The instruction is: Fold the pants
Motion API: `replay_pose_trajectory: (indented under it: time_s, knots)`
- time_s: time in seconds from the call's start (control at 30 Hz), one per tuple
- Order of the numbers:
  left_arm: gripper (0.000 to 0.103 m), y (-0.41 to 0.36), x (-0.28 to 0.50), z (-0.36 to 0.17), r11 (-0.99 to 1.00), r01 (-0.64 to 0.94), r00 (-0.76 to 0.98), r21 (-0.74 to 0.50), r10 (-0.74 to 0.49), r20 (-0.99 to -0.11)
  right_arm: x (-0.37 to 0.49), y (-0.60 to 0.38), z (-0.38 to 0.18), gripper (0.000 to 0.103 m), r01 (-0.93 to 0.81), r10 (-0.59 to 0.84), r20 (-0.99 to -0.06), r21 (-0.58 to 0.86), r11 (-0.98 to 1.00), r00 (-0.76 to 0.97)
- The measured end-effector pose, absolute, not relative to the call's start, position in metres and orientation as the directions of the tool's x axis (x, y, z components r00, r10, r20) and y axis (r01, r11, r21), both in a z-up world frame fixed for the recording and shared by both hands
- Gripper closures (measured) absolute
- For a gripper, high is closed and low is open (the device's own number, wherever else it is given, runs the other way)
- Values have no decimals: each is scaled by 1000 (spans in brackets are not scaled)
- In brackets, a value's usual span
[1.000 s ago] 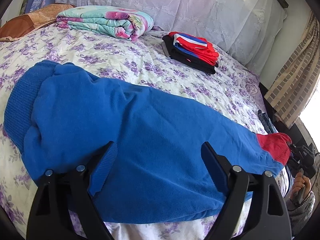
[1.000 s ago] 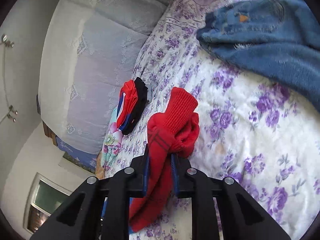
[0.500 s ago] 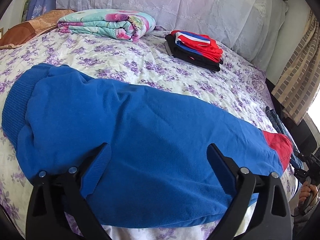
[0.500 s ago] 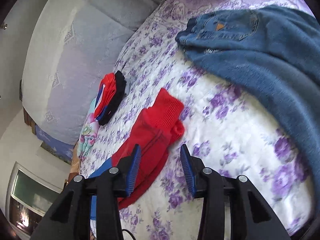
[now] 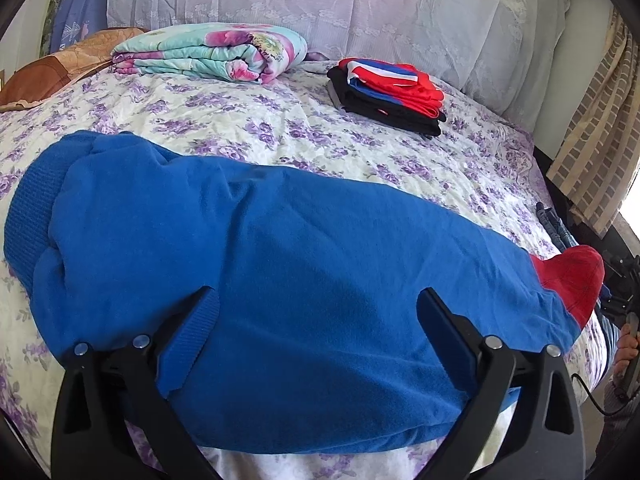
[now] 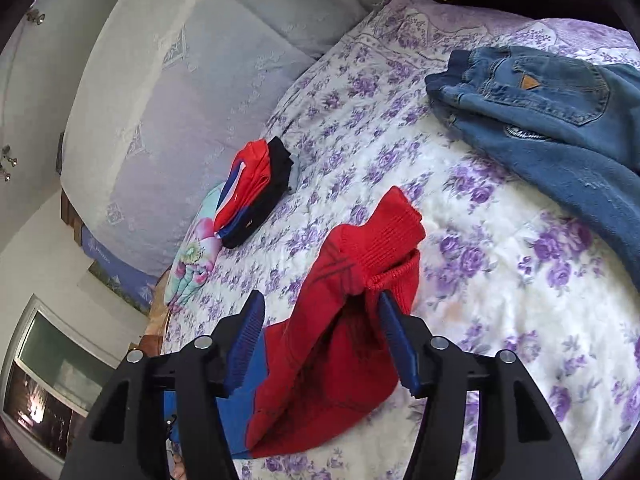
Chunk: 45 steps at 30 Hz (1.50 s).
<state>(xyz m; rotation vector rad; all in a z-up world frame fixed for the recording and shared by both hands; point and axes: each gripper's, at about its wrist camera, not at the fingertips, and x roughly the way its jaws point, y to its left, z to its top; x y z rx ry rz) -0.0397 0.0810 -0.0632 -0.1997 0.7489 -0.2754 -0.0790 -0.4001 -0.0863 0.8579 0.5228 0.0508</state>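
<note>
In the left wrist view, a brown pillow (image 5: 60, 76) sits at the upper left of the frame, with a folded floral blanket (image 5: 212, 54) just to its right. The blue pants (image 5: 280, 264) stretch across the middle of the flowered bedspread (image 5: 280, 124), waistband at the left, red cuff (image 5: 572, 280) at the far right. The left gripper (image 5: 318, 320) hovers at the bottom centre, its jaws spread wide and opening over the blue cloth without pinching it. A stack of folded clothes (image 5: 392, 94) lies at the upper right.

In the right wrist view, that stack (image 6: 256, 192) is left of centre. The right gripper (image 6: 322, 332) stands at the bottom centre, its jaws opening, the red cuff (image 6: 360, 280) loose between them. Jeans (image 6: 560, 120) lie at the upper right.
</note>
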Motion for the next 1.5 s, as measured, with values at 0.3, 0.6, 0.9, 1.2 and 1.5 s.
replay_pose_trajectory:
  time_s: [0.3,0.6,0.9,1.2,1.5]
  knots:
    - [5,77,-41,-66,953,184,707,-240,-298,-641,-118,-430,-83,40,198,179,-410,722,663,894]
    - [5,75,-41,-66,960,177,709,-217,-277,-648,-120,-408,-109,70,313,30,-621,437,843,784]
    - [5,75,-41,-66,958,184,707,-221,-285,-647,-80,-396,-111,73,243,115,-593,488,838,797]
    - [5,73,-41,-68,960,191,713,-206,-280,-643,-107,-437,-109,99,308,81,-598,519,797,797]
    - [5,74,-40,-67,960,193,710,-203,-280,-646,-132,-444,-97,94,284,107,-485,660,696,868]
